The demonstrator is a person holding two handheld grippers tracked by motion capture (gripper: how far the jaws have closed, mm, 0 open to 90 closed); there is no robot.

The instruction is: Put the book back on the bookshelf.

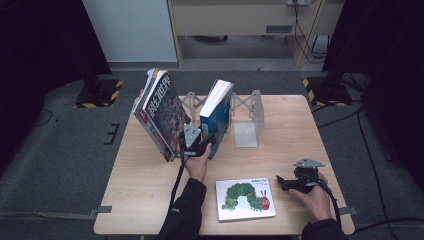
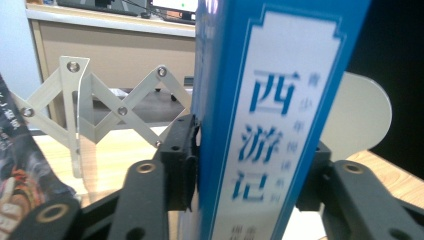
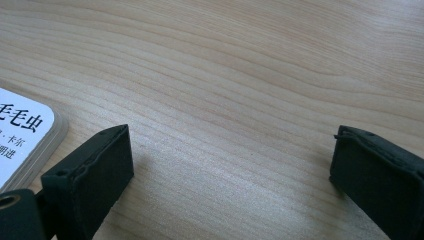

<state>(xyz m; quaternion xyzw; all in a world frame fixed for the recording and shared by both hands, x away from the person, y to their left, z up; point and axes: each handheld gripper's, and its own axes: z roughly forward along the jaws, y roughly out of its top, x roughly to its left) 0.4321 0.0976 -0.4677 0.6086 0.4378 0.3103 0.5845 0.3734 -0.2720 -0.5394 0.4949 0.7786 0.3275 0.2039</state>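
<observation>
1. While my left gripper [image 1: 207, 142] clamps the blue book [image 1: 216, 116] by its spine, that book stands upright near the table's [image 1: 280, 135] middle, toward twelve o'clock from my left hand [image 1: 197, 165].
2. Seen from the left gripper view, the jaws sit partly closed, one pad on each face of the blue book [image 2: 270, 125], pressing it.
3. At nine o'clock of the blue book, a stack of dark-covered books [image 1: 160, 112] leans away from it, tilted toward ten o'clock.
4. Behind both, at twelve o'clock, the metal book rack [image 1: 247, 120] stands with its scissor lattice [image 2: 105, 107] stretched out.
5. My right gripper [image 1: 285, 182] rests low at four o'clock on the table, jaws spread wide with bare wood between them.
6. At nine o'clock of the right gripper, the caterpillar picture book [image 1: 245, 198] lies flat, just beside the jaw tips, apart from them.
</observation>
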